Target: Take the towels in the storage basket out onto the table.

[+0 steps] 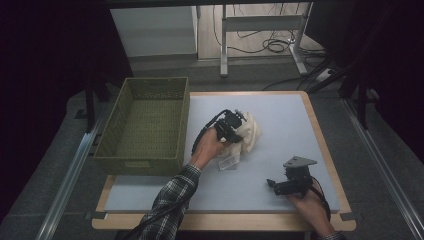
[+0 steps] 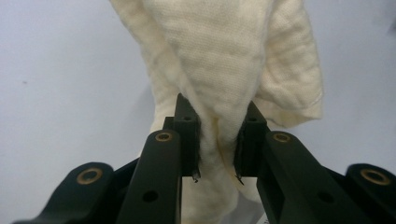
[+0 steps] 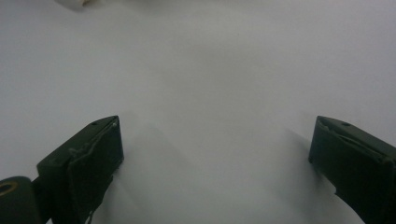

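Observation:
A cream cloth (image 1: pixel 250 131) lies bunched near the middle of the pale grey mat (image 1: pixel 290 115). My left gripper (image 1: pixel 235 122) is over its left side and is shut on a fold of it. In the left gripper view the cream cloth (image 2: pixel 233 60) is pinched between the two black pads (image 2: pixel 189 140), and the rest spreads out beyond them. My right gripper (image 1: pixel 272 184) rests low near the mat's front right, pointing left. In the right gripper view my right gripper (image 3: pixel 217 154) has its jaws wide apart over bare mat (image 3: pixel 210 84).
An empty olive woven basket (image 1: pixel 145 150) stands at the table's left, right beside the left forearm. A small clear plastic piece (image 1: pixel 229 162) lies on the mat just in front of the cloth. The wooden table edge (image 1: pixel 225 222) runs along the front.

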